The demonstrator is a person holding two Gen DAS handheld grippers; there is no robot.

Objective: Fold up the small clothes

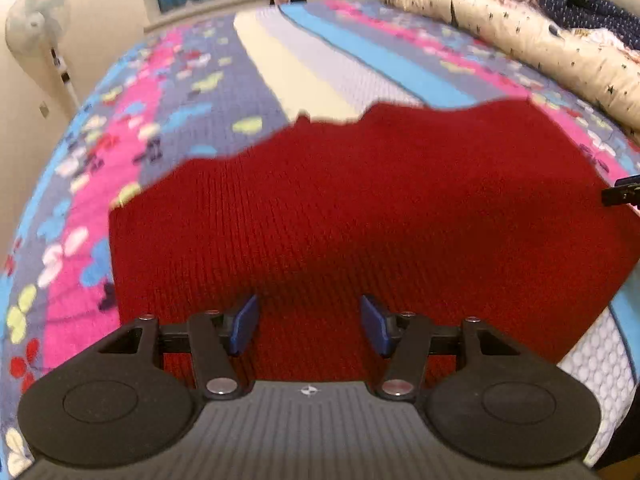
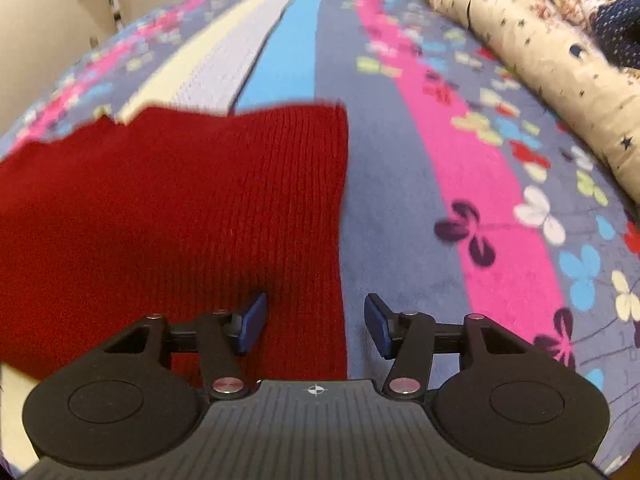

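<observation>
A red knit garment (image 1: 360, 216) is seen flat on the bedspread (image 2: 500, 200) beneath the spread, empty fingers of the left gripper (image 1: 310, 326), its side edge between the parted right gripper (image 2: 316, 322) fingers; an edge pinch is judged next.

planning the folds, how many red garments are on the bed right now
1: a red knit garment lying flat on the striped floral bedspread, below both open grippers. The rumpled beige quilt at the bed's far right could hide more.
</observation>
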